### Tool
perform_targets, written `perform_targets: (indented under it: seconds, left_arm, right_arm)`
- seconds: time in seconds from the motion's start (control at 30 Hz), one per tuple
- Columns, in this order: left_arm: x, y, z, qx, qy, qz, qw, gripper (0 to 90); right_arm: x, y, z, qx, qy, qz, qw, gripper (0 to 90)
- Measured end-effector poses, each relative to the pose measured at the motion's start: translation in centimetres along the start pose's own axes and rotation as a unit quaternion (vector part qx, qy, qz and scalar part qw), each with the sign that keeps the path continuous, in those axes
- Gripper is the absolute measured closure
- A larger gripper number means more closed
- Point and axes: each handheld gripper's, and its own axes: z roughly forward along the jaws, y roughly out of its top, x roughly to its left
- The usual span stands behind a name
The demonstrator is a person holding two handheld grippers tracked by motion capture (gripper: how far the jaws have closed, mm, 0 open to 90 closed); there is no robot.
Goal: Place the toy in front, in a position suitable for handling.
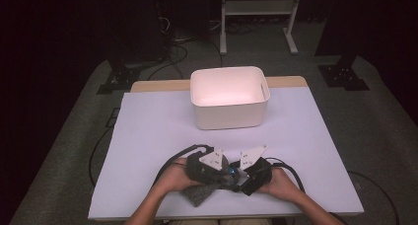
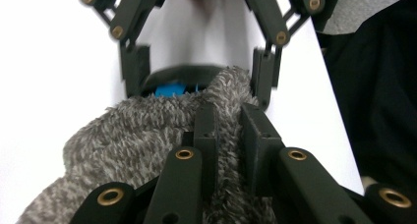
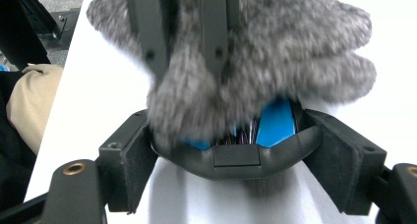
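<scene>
A grey fuzzy fabric piece (image 1: 197,195) lies near the table's front edge, between both hands. My left gripper (image 2: 228,116) is shut on a fold of this fabric (image 2: 137,130), which bunches between its jaws. Opposite it, my right gripper (image 3: 238,166) holds a black curved-rimmed object (image 3: 295,143) with blue inside, its pads pressing on the object's two ends with the jaws wide. The fabric (image 3: 295,47) covers the far part of that object. In the high view the left gripper (image 1: 223,171) and right gripper (image 1: 237,175) meet tip to tip.
An empty white bin (image 1: 229,97) stands at the back middle of the white-covered table (image 1: 148,131). The table's front edge is just below the hands. Dark floor with cables and a metal frame (image 1: 256,8) lies beyond.
</scene>
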Motion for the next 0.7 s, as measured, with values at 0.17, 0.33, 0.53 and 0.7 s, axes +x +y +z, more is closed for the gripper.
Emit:
perform_targets:
  seconds: [0.17, 0.33, 0.53, 0.7]
  left_arm:
    - [-0.2, -1.5, -1.7, 0.003, 0.013, -0.011, 0.9999, 78.4]
    - [-0.4, -3.4, -2.9, 0.015, 0.026, -0.027, 0.9992, 78.4]
    - [-0.6, -5.9, -4.1, 0.024, 0.04, -0.054, 0.9975, 78.4]
    - [-0.4, -7.1, -4.7, 0.027, 0.048, -0.066, 0.9963, 78.4]
  right_arm:
    - [0.1, 0.0, 0.0, 0.001, -0.001, 0.001, 1.0, 22.8]
    - [0.0, 0.0, -0.1, 0.002, -0.001, 0.002, 1.0, 22.8]
    - [0.0, -0.1, -0.1, 0.001, -0.001, 0.002, 1.0, 22.8]
    - [0.0, -0.1, -0.2, 0.001, 0.0, 0.002, 1.0, 22.8]
